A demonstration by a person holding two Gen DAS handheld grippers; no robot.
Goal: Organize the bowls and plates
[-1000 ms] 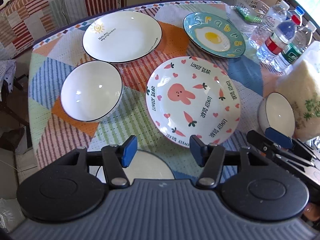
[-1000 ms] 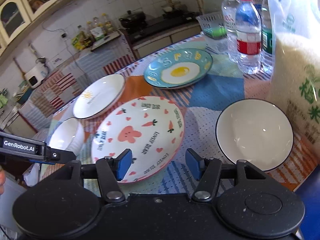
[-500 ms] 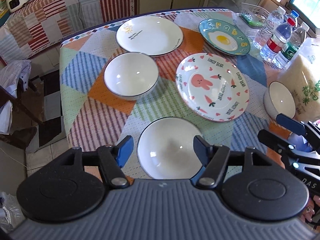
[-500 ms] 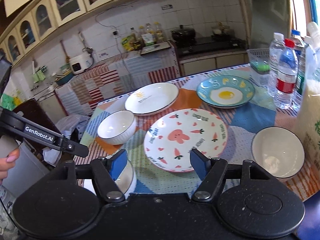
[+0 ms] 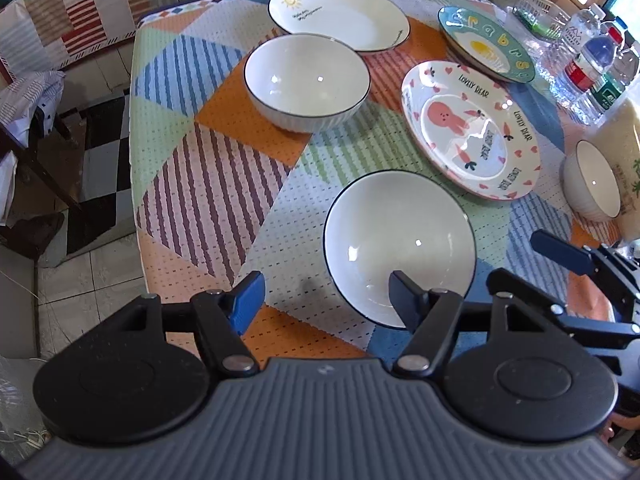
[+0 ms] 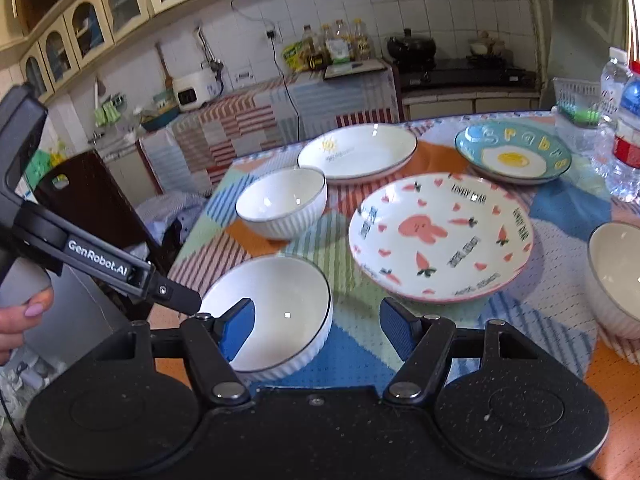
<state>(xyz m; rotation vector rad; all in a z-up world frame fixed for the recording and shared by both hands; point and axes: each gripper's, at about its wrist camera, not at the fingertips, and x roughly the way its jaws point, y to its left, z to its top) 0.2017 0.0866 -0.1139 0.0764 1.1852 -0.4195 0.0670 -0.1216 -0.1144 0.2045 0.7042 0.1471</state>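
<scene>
Both grippers, left (image 5: 323, 295) opening and right (image 6: 317, 323) open, jaws empty, hover above bowls and plates on a patchwork-clothed tabletop (image 5: 208, 184) in a tiled kitchen

Black hand-held gripper (image 5: 326, 294), blue pads (image 5: 248, 300)

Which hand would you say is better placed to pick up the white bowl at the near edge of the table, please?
Left, probably. The left tongs, opening and empty, already straddle the rim of the white dark-rimmed ceramic bowl. The right tongs are open too, but most of that bowl lies off to their left.
</scene>
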